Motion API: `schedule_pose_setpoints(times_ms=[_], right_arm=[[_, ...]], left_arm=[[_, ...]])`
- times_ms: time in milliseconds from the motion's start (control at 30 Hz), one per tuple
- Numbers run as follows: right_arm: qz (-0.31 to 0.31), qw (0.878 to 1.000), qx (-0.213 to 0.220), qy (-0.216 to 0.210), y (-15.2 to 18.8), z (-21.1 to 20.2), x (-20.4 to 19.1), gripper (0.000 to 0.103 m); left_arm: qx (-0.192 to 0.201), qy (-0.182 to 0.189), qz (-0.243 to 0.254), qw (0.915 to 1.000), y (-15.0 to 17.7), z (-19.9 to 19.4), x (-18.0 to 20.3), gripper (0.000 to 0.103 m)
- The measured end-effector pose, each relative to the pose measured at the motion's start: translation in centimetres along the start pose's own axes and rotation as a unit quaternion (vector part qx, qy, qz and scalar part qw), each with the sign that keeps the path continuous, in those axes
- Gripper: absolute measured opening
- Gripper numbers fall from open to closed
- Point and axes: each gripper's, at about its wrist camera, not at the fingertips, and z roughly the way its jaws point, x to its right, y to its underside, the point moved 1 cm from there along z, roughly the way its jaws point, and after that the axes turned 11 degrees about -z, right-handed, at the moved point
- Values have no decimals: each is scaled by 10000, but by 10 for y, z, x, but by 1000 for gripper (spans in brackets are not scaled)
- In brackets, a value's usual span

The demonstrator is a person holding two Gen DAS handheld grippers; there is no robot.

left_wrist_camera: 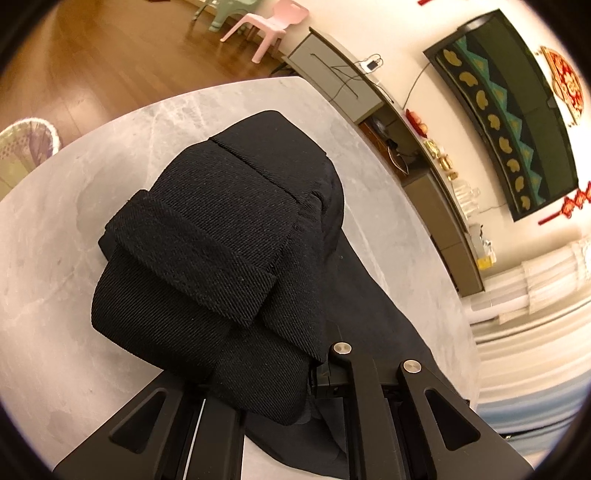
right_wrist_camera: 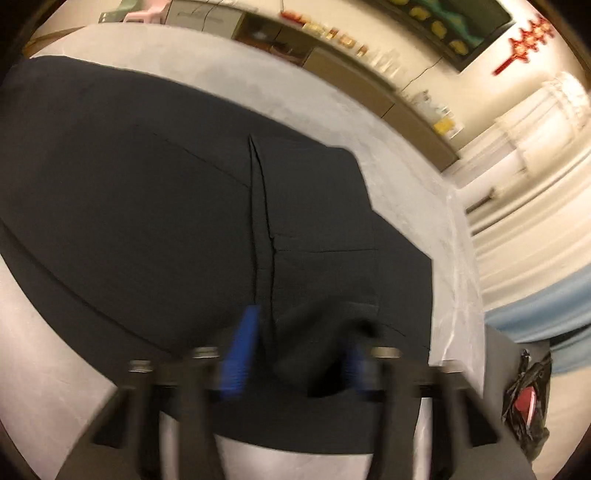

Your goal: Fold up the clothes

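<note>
A black twill garment lies on the pale marble table. Its near end is lifted into a thick, folded bunch with a hem flap on top. My left gripper is shut on that bunch, and the cloth hides its fingertips. In the blurred right wrist view the same black garment spreads flat over the table, with a seam running down its middle. My right gripper sits at the near edge of the cloth. Its blue pads stand on either side of a raised pinch of fabric that fills the gap between them.
The table's right edge runs close beside the garment. A black bag lies on a grey surface past it. A waste basket, a pink chair, a low cabinet and a wall screen stand around.
</note>
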Motion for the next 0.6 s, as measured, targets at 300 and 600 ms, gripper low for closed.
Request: schedule_pose_setpoints(times_ms=[300, 600], right_arm=[[1704, 9776, 650, -1048, 13, -10, 53, 32], [1684, 9786, 311, -1138, 10, 8, 36, 7]], left_arm=[[-18, -13, 36, 10000, -2, 2, 4, 9], [-65, -71, 102, 9999, 0, 5, 1, 9]])
